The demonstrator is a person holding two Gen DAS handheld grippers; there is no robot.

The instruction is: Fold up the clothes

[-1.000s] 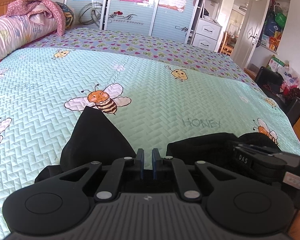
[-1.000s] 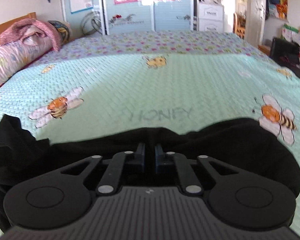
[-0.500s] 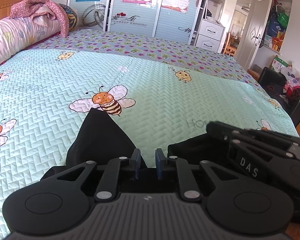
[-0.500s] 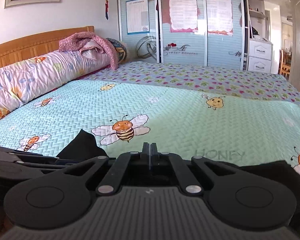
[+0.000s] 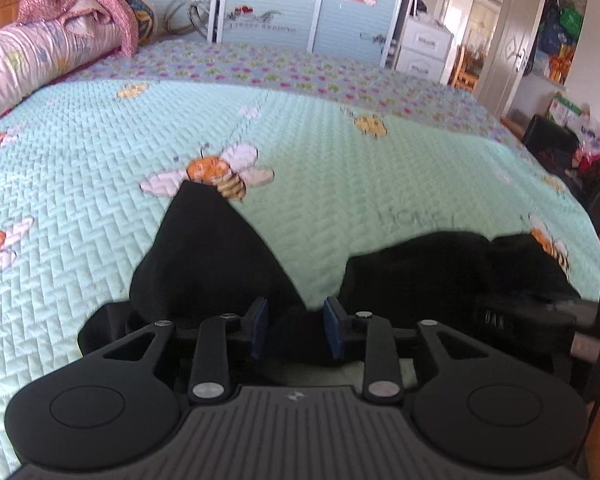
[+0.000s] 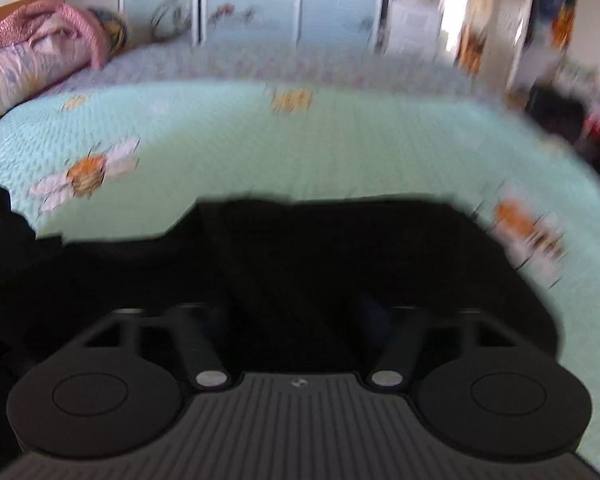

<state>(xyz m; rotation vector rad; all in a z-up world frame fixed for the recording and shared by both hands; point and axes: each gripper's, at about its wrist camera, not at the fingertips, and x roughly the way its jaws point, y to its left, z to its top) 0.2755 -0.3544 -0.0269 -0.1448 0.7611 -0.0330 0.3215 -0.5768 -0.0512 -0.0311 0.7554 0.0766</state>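
Note:
A black garment (image 5: 208, 256) lies bunched on the mint bee-print bedspread (image 5: 360, 168) at its near edge, one pointed flap reaching toward a bee print. My left gripper (image 5: 296, 328) is open just above the cloth, which shows in the gap between its blue pads (image 5: 258, 326). The right gripper's body (image 5: 540, 316) shows at the right edge of the left wrist view, over the garment's right lump. In the blurred right wrist view my right gripper (image 6: 296, 312) hovers low over the black garment (image 6: 340, 260); its linkages are spread wide, and the fingertips are hard to pick out against the dark cloth.
A rolled pink quilt (image 5: 32, 60) with a pink blanket lies along the bed's left side by the wooden headboard. Sliding wardrobe doors (image 5: 268, 4) stand beyond the bed. A black chair (image 5: 548, 140) and clutter sit past the bed's right edge.
Both grippers went from nearly shut to open, leaving the garment on the bed. The right gripper swung back right and down over the cloth, with heavy motion blur.

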